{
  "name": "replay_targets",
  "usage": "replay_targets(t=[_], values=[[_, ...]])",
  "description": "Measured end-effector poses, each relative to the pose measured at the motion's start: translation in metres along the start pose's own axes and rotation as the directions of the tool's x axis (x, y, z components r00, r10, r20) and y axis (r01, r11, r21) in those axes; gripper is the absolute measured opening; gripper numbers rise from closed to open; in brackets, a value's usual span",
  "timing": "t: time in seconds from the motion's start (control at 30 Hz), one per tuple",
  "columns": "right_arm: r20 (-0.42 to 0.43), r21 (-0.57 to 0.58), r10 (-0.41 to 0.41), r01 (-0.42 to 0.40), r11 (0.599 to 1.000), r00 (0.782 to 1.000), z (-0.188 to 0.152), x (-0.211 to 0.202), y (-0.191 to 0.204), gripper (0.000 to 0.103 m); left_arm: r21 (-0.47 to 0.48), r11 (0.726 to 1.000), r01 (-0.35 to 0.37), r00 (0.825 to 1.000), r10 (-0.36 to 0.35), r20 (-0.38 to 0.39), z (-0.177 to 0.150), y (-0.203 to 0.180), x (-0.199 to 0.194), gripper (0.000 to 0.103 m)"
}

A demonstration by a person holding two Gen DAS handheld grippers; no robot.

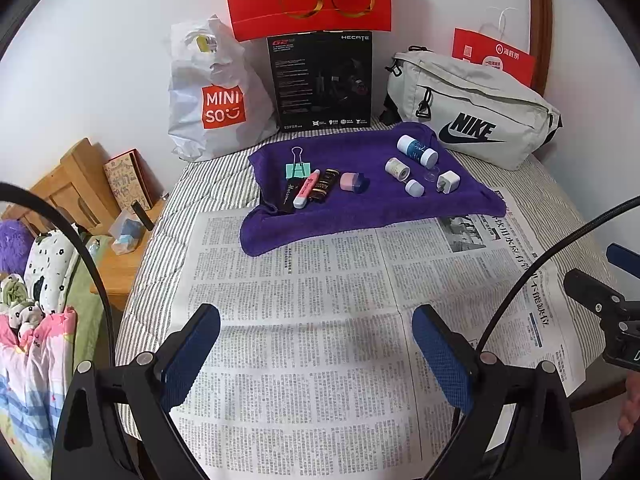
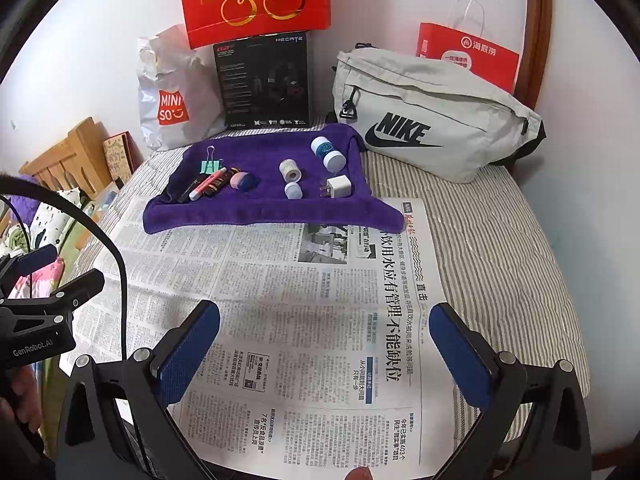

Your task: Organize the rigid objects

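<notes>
I held my left hand-held gripper (image 1: 316, 354) and my right hand-held gripper (image 2: 324, 354) spread wide and empty above the newspaper (image 1: 320, 300) on the bed (image 2: 500, 240). Well ahead, the purple towel (image 1: 360, 208) carried the small things: a green binder clip (image 1: 298, 170), a pink marker (image 1: 306, 189), a white plug (image 1: 448, 182) and a blue-and-white bottle (image 1: 417, 151), near the grey bag (image 1: 472, 116).

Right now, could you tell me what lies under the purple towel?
The purple towel overlaps the newspaper at its near edge, atop the striped cover. Whatever lies beneath its middle is hidden.
</notes>
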State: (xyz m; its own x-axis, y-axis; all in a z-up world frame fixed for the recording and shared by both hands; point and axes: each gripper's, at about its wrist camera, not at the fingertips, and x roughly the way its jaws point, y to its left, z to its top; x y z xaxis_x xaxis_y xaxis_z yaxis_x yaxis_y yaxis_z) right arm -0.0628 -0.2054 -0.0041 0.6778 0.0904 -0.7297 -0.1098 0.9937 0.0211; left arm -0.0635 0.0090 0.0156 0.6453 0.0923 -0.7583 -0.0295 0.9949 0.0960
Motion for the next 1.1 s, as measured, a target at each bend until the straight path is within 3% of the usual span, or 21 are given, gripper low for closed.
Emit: replay_targets(t=[1.1], values=[[-0.007, -0.004, -0.007, 0.007, 1.0, 1.0, 0.0008, 0.0016, 0.0011, 0.103, 0.005, 1.0, 0.005, 1.0, -0.005, 0.006, -0.0007, 0.0095, 0.0002, 0.097]])
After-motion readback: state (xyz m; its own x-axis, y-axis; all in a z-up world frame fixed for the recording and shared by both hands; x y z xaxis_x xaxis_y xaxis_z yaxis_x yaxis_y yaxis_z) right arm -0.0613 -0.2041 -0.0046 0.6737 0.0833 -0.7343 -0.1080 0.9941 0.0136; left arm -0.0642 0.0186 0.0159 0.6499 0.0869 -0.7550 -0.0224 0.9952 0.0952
